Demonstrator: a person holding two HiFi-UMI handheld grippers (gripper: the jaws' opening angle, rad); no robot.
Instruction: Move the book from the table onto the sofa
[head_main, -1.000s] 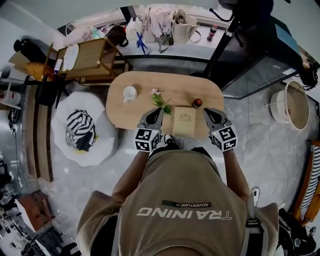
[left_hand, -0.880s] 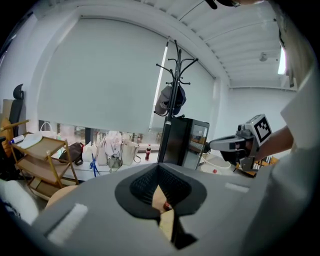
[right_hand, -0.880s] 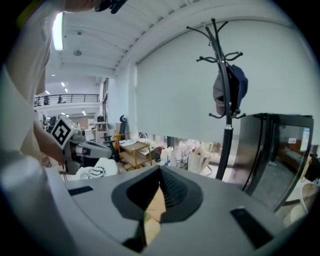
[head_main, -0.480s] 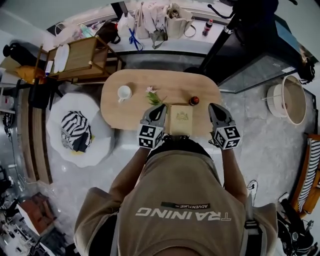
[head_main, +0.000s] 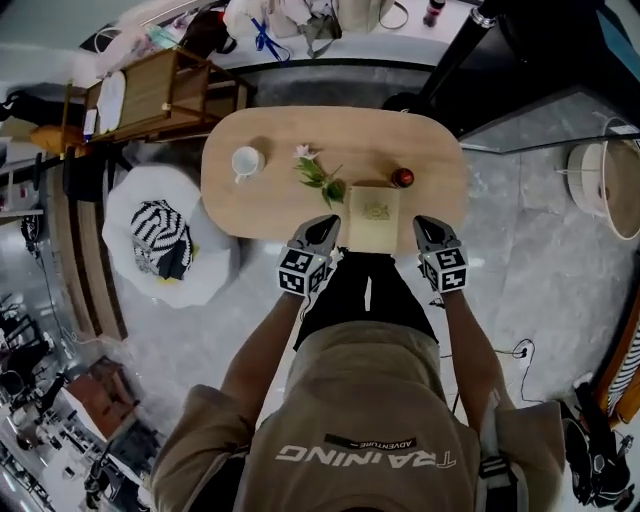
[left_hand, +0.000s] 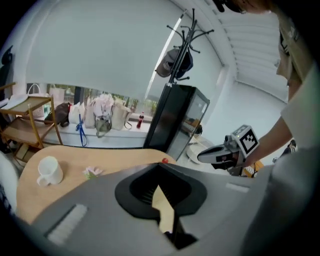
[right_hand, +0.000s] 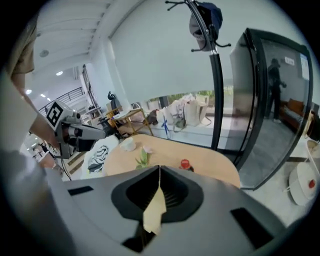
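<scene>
The white cup (head_main: 246, 161) stands upright on the far left part of the oval table (head_main: 440, 205); what is inside it I cannot tell. On the floor to the right of the table stands a white round basket (head_main: 612, 195), only partly in view. To the left of the table a striped cushion (head_main: 162, 250) lies on a white soft seat (head_main: 215, 270).

The book (head_main: 373, 218) lies flat on the table at the near edge, cover up. Its long axis runs from me toward the far side of the table. A flower sprig (head_main: 318, 175) lies just beyond its far left corner and a small red thing (head_main: 402, 178) just beyond its far right corner.

My left gripper (head_main: 325, 225) points toward the table just beside the left edge of the book; whether it touches the book I cannot tell. Its jaws (left_hand: 159, 166) are pressed together and hold nothing. My right gripper (head_main: 424, 224) is near the right edge of the book, with a strip of table between them. Its jaws (right_hand: 159, 168) are also together and carry nothing. The book lies between my two grippers.
</scene>
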